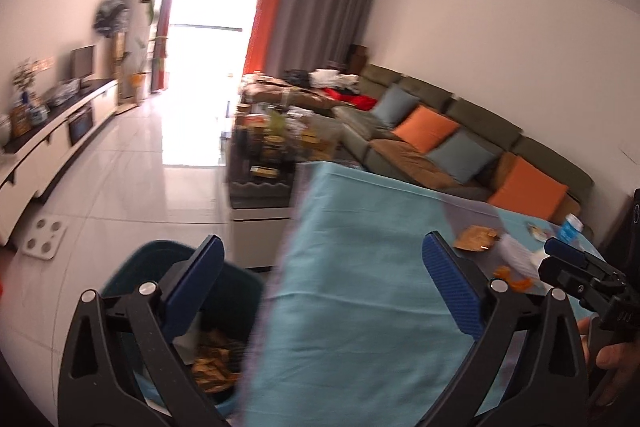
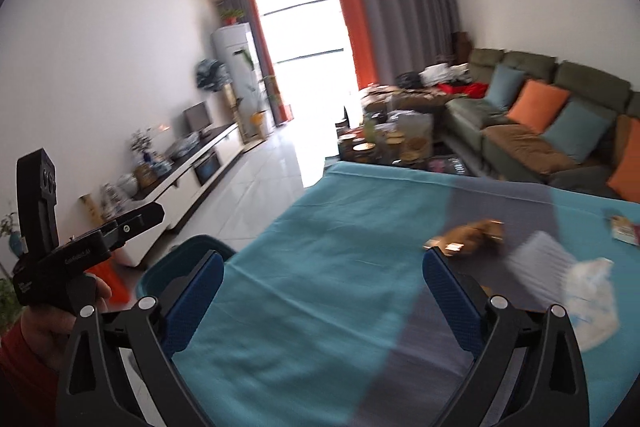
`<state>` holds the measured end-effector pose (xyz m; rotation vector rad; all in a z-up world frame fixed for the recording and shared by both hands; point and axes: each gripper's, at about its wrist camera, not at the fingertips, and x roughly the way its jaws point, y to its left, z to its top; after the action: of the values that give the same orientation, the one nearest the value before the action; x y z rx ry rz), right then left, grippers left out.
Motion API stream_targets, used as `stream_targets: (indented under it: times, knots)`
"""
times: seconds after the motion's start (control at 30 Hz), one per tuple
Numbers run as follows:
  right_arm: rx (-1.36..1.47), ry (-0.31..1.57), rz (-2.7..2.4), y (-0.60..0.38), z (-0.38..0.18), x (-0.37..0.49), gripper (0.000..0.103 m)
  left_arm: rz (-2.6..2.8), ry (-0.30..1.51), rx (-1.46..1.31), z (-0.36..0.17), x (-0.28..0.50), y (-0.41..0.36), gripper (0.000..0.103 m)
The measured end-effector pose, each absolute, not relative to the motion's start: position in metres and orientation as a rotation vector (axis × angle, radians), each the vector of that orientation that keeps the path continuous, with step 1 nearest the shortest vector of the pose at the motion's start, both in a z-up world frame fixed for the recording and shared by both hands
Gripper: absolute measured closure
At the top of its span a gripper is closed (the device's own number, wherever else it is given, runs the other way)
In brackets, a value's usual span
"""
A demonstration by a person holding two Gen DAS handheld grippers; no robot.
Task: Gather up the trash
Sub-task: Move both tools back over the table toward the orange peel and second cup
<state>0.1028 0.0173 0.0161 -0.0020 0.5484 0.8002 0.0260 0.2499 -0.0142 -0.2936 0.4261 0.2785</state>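
My left gripper (image 1: 322, 287) is open and empty, held over the left edge of a table with a teal cloth (image 1: 360, 247). Below its left finger stands a dark teal trash bin (image 1: 160, 259) with brown wrappers (image 1: 212, 363) inside. My right gripper (image 2: 322, 287) is open and empty above the cloth (image 2: 320, 227). Ahead and to its right lie a brown wrapper (image 2: 476, 233), a grey-white paper (image 2: 540, 259) and a crumpled white plastic bag (image 2: 592, 291). In the left wrist view the brown wrapper (image 1: 476, 237), orange scraps (image 1: 516, 277) and a small bottle (image 1: 570, 227) lie at the right.
A cluttered coffee table (image 1: 272, 147) stands beyond the table. A green sofa with orange and blue cushions (image 1: 440, 131) runs along the right wall. A white TV cabinet (image 1: 52, 143) lines the left wall. A white scale (image 1: 44, 239) lies on the tiled floor.
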Motion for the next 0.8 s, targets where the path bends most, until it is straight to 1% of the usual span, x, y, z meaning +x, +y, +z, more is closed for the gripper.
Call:
stream_targets:
  times: [0.2,0.43,0.57,0.8]
  knots:
    - [0.046,0.544,0.673,-0.044,0.008,0.104,0.007,0.111,0.45,-0.247,-0.014,0.063,0.183,0.006]
    - [0.12,0.534,0.553,-0.099,0.003,0.103,0.007,-0.023,0.469,-0.193,-0.018,0.081,0.116,0.006]
    - [0.153,0.531,0.498,-0.124,0.001,0.1,0.007,-0.062,0.485,-0.181,-0.022,0.082,0.095,0.006]
    - [0.185,0.533,0.446,-0.15,-0.001,0.105,0.007,-0.102,0.499,-0.183,-0.026,0.091,0.089,0.006]
